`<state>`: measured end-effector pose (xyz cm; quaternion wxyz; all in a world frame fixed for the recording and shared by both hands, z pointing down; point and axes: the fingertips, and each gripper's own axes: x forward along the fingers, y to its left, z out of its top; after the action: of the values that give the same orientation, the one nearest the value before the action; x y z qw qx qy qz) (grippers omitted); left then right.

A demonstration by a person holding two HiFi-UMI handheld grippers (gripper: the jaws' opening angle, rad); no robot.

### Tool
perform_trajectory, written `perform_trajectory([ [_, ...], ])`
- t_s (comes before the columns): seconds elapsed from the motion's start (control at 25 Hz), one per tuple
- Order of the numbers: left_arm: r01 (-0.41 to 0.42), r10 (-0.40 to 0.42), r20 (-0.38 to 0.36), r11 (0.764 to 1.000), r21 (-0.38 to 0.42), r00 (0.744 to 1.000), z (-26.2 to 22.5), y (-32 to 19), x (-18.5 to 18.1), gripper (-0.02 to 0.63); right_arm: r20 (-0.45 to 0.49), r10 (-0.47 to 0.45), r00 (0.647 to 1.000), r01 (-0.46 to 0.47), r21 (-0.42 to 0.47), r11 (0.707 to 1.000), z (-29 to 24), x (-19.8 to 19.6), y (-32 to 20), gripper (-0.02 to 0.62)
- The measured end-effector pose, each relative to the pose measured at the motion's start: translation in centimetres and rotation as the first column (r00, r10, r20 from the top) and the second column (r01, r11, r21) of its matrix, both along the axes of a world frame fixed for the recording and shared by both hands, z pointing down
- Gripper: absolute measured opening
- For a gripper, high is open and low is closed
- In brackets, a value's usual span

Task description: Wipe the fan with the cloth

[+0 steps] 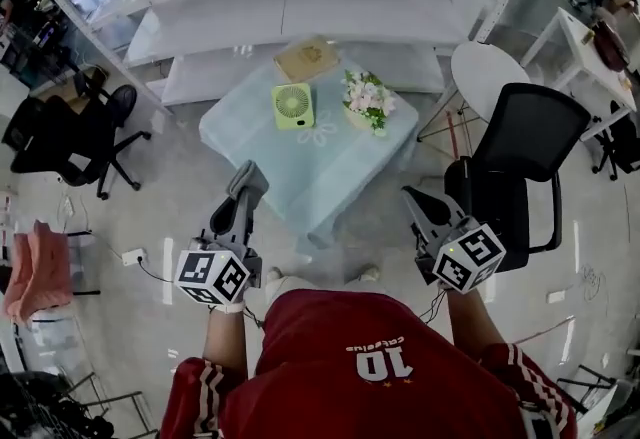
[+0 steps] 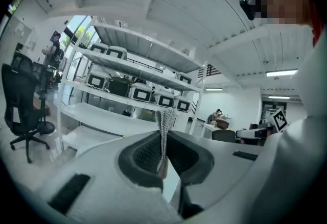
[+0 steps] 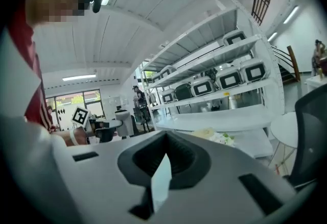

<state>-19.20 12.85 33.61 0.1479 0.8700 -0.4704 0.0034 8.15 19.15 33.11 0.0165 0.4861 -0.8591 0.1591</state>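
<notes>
A small green fan [image 1: 293, 105] stands upright on a low table covered in pale blue fabric [image 1: 330, 177]. Behind it lies a flat tan item [image 1: 306, 58]; I cannot tell whether it is a cloth or a box. Both grippers hang short of the table's near edge, apart from the fan. My left gripper [image 1: 250, 171] is at the near left, jaws together and holding nothing; its ribbed pads [image 2: 164, 131] meet. My right gripper [image 1: 409, 194] is at the near right, also shut and empty, and only a thin slit shows between its jaws [image 3: 163, 167].
A bunch of flowers [image 1: 367, 100] stands right of the fan, and shows over the right gripper's body [image 3: 220, 138]. A black office chair [image 1: 525, 152] is close on the right, with a round white table [image 1: 487, 77] behind it. White shelving [image 1: 300, 17] runs along the back. Another black chair [image 1: 80, 137] stands at the left.
</notes>
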Motion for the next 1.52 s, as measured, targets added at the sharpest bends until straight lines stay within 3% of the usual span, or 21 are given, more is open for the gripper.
perform_trajectory([
  [0.16, 0.034, -0.035, 0.046, 0.999, 0.024, 0.998, -0.6, 1.0, 2.5, 0.015, -0.001, -0.073, 0.997, 0.073, 0.021, 0.997, -0.3, 1.7, 0.0, 0.005],
  [0.32, 0.006, -0.006, 0.106, 1.0, 0.001, 0.994, -1.0, 1.2, 5.3, 0.02, 0.121, -0.058, 0.991, 0.055, 0.028, 0.998, -0.8, 3.8, -1.3, 0.005],
  [0.44, 0.003, -0.001, 0.104, 1.0, -0.012, 0.995, -1.1, 1.1, 6.5, 0.02, 0.167, -0.051, 0.985, 0.047, 0.028, 0.999, -0.6, 4.7, -2.4, 0.003],
  [0.68, 0.032, -0.03, 0.086, 0.999, -0.025, 0.996, 0.1, -1.2, 7.1, 0.02, 0.15, -0.069, 0.986, 0.069, 0.005, 0.998, 0.3, 5.1, -5.0, 0.005],
  [1.0, 0.058, -0.057, 0.062, 0.998, -0.026, 0.996, 1.3, -7.7, 6.7, 0.02, 0.094, -0.017, 0.995, 0.013, 0.035, 0.999, -1.2, 5.7, -10.8, 0.005],
  [1.52, 0.102, -0.1, 0.025, 0.991, -0.088, 0.995, 4.9, -19.3, 2.8, 0.021, -0.027, -0.088, 0.996, 0.089, 0.032, 0.996, -0.3, 1.0, -22.2, 0.005],
])
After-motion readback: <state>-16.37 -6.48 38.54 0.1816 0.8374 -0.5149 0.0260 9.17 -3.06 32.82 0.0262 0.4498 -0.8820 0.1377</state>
